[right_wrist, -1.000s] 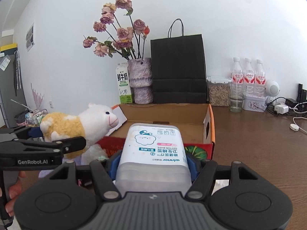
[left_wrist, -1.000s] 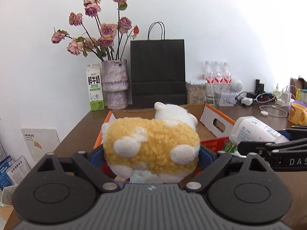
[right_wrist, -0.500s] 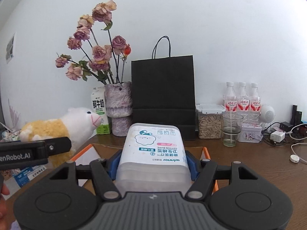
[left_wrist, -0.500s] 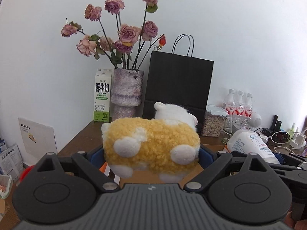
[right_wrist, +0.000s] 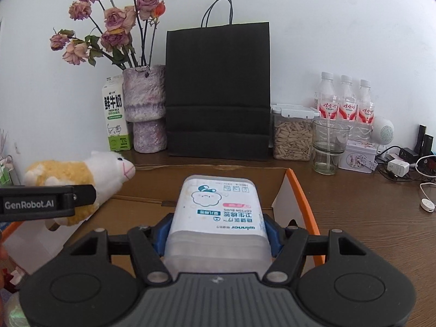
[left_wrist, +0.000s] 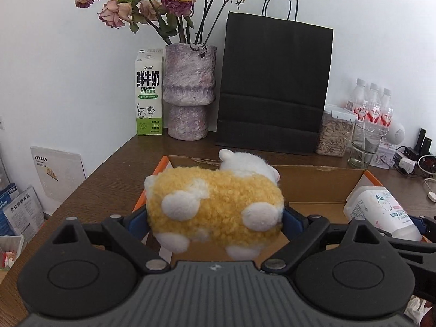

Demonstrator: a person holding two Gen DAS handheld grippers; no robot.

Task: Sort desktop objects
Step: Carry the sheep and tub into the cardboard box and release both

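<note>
Plush sheep (left_wrist: pixel 215 207), yellow with white patches, is on the left side, clamped between the two fingers of the left gripper (left_wrist: pixel 215 220). It hangs in the air above the left part of the open cardboard box (left_wrist: pixel 313 188), with its white head pointing toward the back wall of the box. The toy is soft, so I think the fingers press deep into it. When they release, the fabric may cling to one pad, and the toy could fall on the orange rim instead of inside.

More to the right, the right gripper (right_wrist: pixel 216 231) is closed on the cotton buds box (right_wrist: pixel 218 212), a smooth translucent plastic container with a printed label. It is held above the right part of the cardboard box, near the orange side flap (right_wrist: pixel 301 199). The plastic looks slippery and only the back end of it is between the fingers, so it may tilt down or slide out if the hand turns quickly.

Both grippers are close together over the same box. If they go down at the same time, they may bump each other. Behind the box stand the black paper bag (right_wrist: pixel 218 90) and, further right, a glass cup (right_wrist: pixel 328 147); pushing too far forward could knock these.
</note>
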